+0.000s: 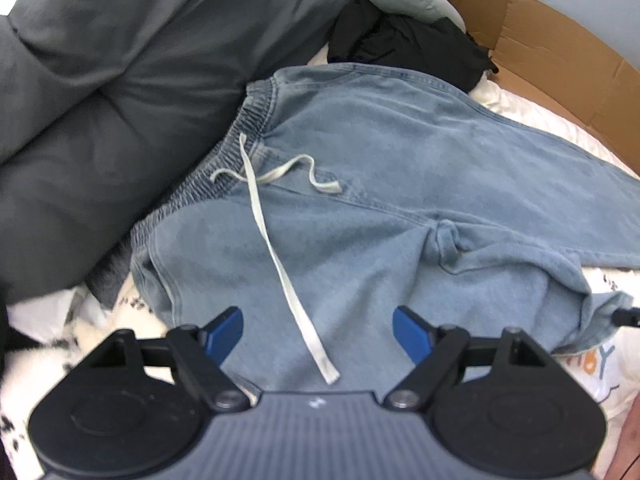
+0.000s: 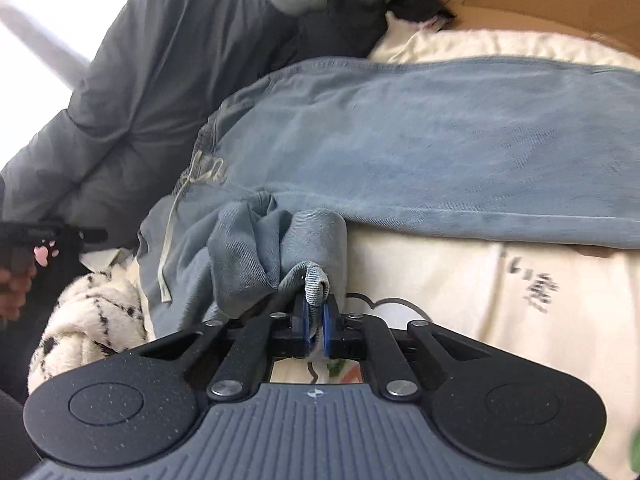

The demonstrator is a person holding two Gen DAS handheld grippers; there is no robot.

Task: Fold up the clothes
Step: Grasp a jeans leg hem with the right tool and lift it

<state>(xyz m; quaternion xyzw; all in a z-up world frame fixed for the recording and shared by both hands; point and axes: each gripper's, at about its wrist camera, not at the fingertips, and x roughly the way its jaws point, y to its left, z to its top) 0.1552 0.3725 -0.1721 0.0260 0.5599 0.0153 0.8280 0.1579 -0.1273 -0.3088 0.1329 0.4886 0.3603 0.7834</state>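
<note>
Beside the denim trousers (image 1: pixel 400 152), on their waistband side, a grey duvet (image 1: pixel 120 80) is heaped up, and its bulk keeps the elastic waistband (image 1: pixel 240 128) bunched against it, so that end is not yet squared. The trousers themselves lie spread on a cream printed sheet (image 2: pixel 480 300), front up, with the white drawstring (image 1: pixel 276 248) trailing loose down the near leg. Over that near leg, close to the drawstring's free end, hangs the left gripper (image 1: pixel 318 332), pointing steeply down with its blue pads (image 1: pixel 226 334) standing wide apart and nothing between them; it looks placed to pin or pick up the waist end, though no cloth is touched. Further right on the trousers, at the hem of the near leg, the right gripper (image 2: pixel 316 320) is clamped on a doubled fold of the hem (image 2: pixel 316 280), which stands up in a small loop between the closed pads. The leg behind it is gathered into ridges, which suggests the hem is being carried across the garment to lay one leg over the other. Beyond the trousers' far edge lie a dark garment (image 1: pixel 408 44) and a cardboard box (image 1: pixel 560 60), waiting their turn or out of play.
</note>
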